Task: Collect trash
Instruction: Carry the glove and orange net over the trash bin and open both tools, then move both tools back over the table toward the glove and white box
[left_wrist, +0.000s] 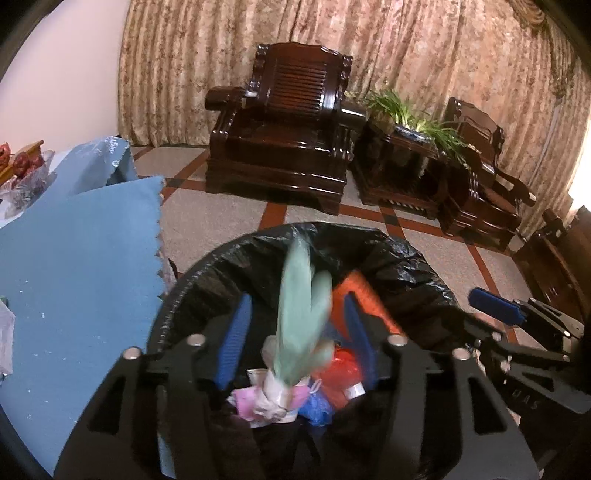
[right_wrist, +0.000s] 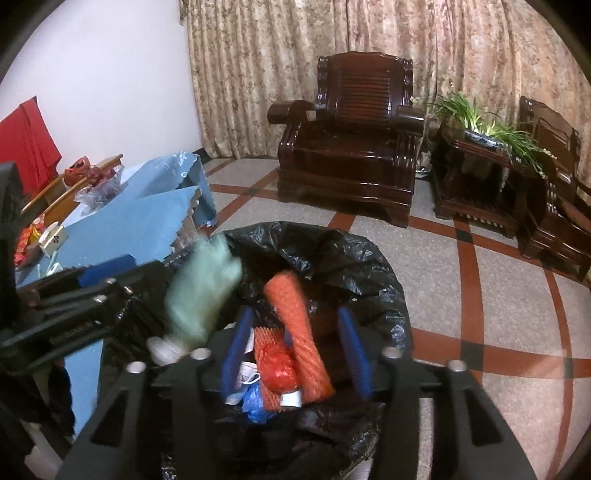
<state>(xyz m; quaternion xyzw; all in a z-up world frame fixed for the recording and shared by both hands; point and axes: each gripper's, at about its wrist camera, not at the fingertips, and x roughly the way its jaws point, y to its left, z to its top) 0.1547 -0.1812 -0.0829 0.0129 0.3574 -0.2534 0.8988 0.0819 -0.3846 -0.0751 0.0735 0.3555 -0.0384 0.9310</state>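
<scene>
A bin lined with a black bag (left_wrist: 388, 254) (right_wrist: 332, 254) stands on the floor beside the table. Both grippers hover over its mouth. My left gripper (left_wrist: 295, 314) is open, and a blurred pale green plastic bag (left_wrist: 303, 306) (right_wrist: 199, 291) is in the air between its blue pads, over the bin. My right gripper (right_wrist: 295, 325) is open and empty above the trash. Inside lie an orange foam net (right_wrist: 303, 332), a red bag (right_wrist: 279, 373) (left_wrist: 340, 369), a blue bag (right_wrist: 255, 402) and pink and white paper (left_wrist: 266, 402). The left gripper shows in the right wrist view (right_wrist: 92, 291).
A table with a blue cloth (left_wrist: 74, 266) (right_wrist: 129, 225) stands left of the bin, with fruit and packets on it. Dark wooden armchairs (left_wrist: 284, 122) (right_wrist: 351, 136) and a side table with a plant (left_wrist: 406, 147) stand at the curtain. Tiled floor (right_wrist: 498, 314) lies to the right.
</scene>
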